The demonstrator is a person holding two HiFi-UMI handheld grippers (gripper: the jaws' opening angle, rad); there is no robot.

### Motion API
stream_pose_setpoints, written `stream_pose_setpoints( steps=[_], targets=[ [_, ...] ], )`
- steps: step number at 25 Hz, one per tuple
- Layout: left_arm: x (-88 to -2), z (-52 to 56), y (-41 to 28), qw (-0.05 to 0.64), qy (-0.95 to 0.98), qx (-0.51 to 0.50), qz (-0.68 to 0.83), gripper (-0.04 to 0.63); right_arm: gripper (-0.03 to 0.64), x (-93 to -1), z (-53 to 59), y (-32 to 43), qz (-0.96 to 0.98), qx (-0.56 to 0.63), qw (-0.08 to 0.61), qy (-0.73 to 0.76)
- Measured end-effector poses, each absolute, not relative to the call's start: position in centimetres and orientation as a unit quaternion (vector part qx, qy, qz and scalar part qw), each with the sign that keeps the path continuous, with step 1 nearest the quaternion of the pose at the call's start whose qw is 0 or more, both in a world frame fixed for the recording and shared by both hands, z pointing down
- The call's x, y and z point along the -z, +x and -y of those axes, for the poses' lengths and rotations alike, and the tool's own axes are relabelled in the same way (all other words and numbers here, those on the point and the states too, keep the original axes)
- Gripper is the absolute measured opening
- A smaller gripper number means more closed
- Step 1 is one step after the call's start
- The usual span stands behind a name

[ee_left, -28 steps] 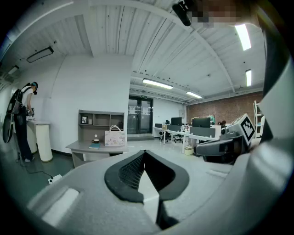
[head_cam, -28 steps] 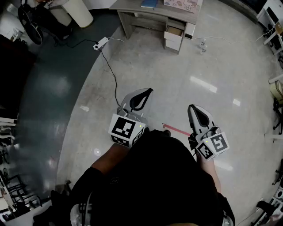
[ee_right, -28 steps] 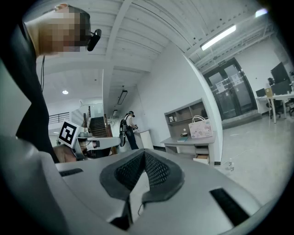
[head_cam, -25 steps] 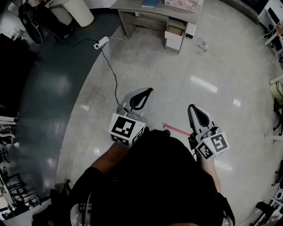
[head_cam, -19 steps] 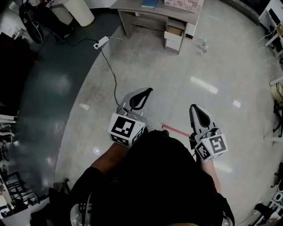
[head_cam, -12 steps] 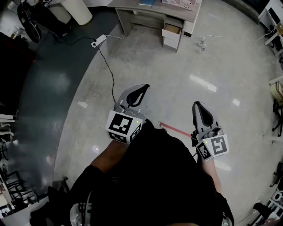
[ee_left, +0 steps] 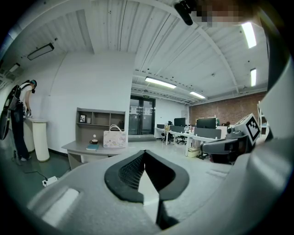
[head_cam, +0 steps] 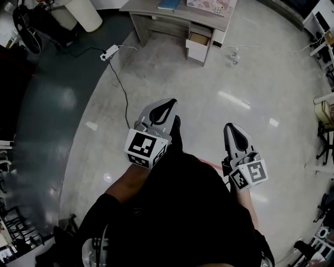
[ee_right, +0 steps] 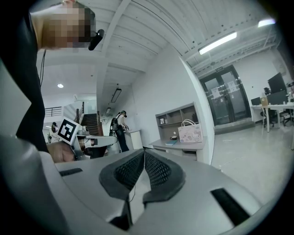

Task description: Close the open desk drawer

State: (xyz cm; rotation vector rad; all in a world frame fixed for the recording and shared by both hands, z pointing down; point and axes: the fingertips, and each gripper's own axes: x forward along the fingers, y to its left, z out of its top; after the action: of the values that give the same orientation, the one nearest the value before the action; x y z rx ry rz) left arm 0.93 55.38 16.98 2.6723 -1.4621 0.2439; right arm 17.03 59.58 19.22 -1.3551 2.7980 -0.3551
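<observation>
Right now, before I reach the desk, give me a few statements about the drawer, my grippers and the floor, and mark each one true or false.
1. The desk drawer is pulled out. True.
2. The left gripper grips the drawer front. False: it is held over the floor, well short of the desk, with its jaws together on nothing.
3. A power strip lies on the floor to the left of the desk, and a cable runs from it. True.
4. The right gripper has its jaws wide apart. False: their tips meet, with nothing between them.
5. The desk top is bare. False: a bag and a blue book are on it.
</observation>
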Motion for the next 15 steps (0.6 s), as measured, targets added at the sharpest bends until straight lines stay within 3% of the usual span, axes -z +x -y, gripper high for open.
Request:
stream_pose_setpoints(
  steps=[15],
  targets=[
    [-16.5, -30.2, -7.1, 0.057, 0.882, -0.069, 0.462, 0.006, 0.015, -19.1, -34.0, 8.7, -0.887, 0.146, -0.007, -0.437]
  ],
)
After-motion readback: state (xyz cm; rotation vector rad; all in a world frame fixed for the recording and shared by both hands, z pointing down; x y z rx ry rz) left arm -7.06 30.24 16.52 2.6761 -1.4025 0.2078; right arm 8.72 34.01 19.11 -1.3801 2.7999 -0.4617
